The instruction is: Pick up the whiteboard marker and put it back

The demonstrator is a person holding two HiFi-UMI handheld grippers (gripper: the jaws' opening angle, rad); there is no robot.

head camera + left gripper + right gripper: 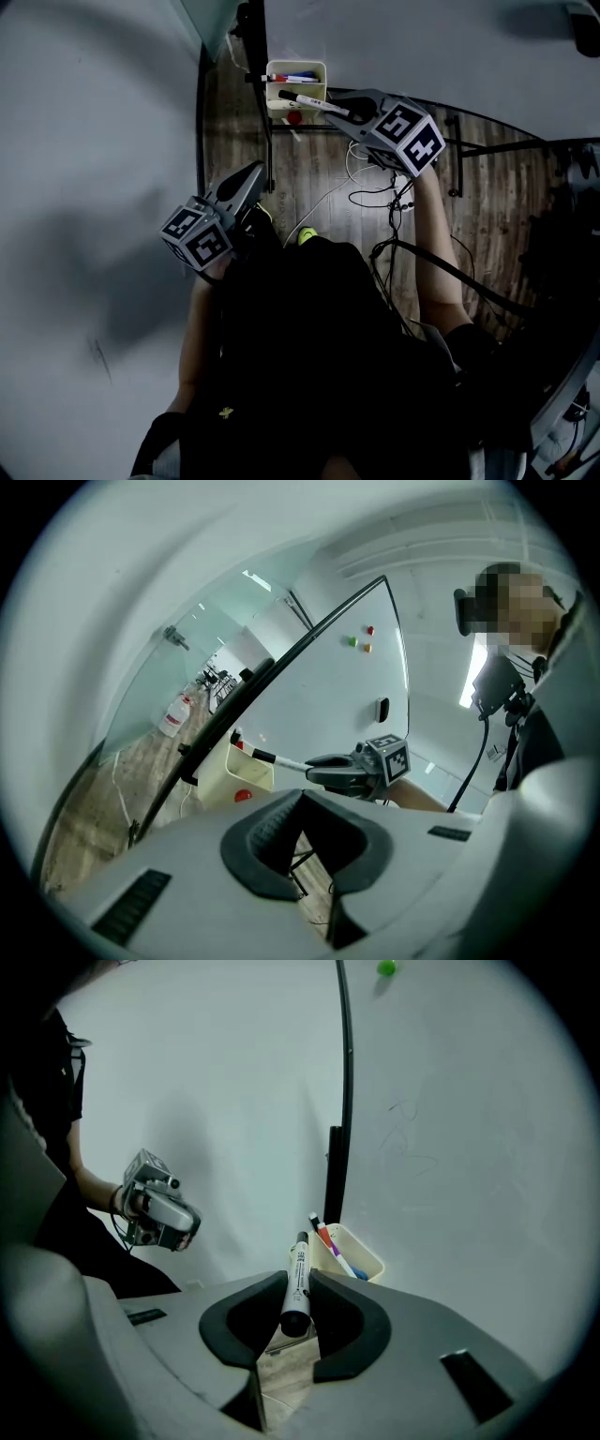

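A black-capped white whiteboard marker (311, 102) is clamped in my right gripper (343, 106), which is shut on it. The marker (297, 1283) points up and forward out of the jaws, toward a cream holder (354, 1255) fixed at the foot of the whiteboard (459, 1138). Several other markers (292, 78) lie in the holder (296, 92). The held marker's tip is just short of the holder's rim. My left gripper (253, 176) hangs lower left, apart from the holder, its jaws open and empty (302, 834). From there I see the right gripper (330, 769) and its marker (279, 759).
A black stand frame (268, 141) runs under the whiteboard's edge. Loose cables (375, 199) lie on the wooden floor (487, 187). A small bottle (172, 715) stands on the floor by a glass wall. Coloured magnets (361, 641) stick to the board.
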